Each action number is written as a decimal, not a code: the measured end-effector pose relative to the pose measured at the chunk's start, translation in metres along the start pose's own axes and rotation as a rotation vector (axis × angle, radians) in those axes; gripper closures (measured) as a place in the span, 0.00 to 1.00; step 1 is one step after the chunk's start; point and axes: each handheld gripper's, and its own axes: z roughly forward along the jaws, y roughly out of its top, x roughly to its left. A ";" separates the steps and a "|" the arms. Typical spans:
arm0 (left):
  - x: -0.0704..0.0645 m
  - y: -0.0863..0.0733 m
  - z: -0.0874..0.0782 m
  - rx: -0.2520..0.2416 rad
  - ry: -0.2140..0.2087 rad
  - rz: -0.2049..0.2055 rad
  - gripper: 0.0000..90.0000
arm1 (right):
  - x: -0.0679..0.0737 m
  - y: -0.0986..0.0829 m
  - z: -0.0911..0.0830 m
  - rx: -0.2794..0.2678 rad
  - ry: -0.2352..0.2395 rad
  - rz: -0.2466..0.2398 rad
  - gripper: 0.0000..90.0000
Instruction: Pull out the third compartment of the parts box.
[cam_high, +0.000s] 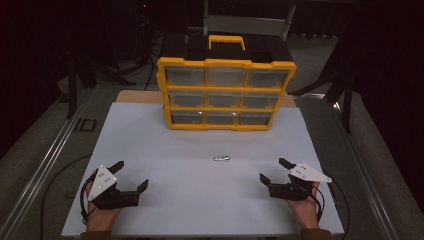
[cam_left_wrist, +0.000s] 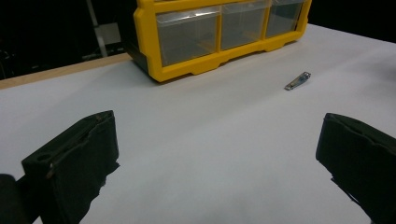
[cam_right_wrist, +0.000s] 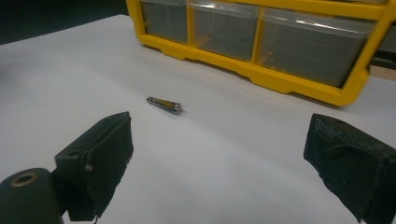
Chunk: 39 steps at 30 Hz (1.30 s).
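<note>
A small metal nail clipper (cam_high: 220, 159) lies flat on the white board (cam_high: 150, 145), near its middle, in front of a yellow drawer organizer (cam_high: 226, 93) with several clear drawers, all closed. My left gripper (cam_high: 131, 175) rests open at the near left of the board, nothing between its jaws. At the near right, my right gripper (cam_high: 274, 170) is open too, and empty. The left gripper view has the clipper (cam_left_wrist: 298, 80) far ahead to the right, and the organizer (cam_left_wrist: 219, 35) behind it. In the right gripper view the clipper (cam_right_wrist: 164, 104) lies ahead, left of centre, before the organizer (cam_right_wrist: 261, 44).
The organizer stands at the back edge of the board, its handle (cam_high: 226, 42) on top. Metal rails (cam_high: 45, 160) run along both sides of the table. Dark stands and cables (cam_high: 85, 70) fill the surroundings beyond.
</note>
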 end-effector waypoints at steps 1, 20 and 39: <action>0.000 0.000 0.000 0.001 0.000 0.002 0.00 | -0.001 0.005 0.002 0.003 0.010 -0.009 0.09; -0.003 0.001 0.002 0.007 -0.002 0.016 0.00 | -0.019 0.079 0.028 0.101 -0.034 -0.362 0.09; -0.003 0.001 0.001 0.007 0.000 0.015 0.00 | -0.023 0.132 0.065 0.220 -0.204 -0.836 0.09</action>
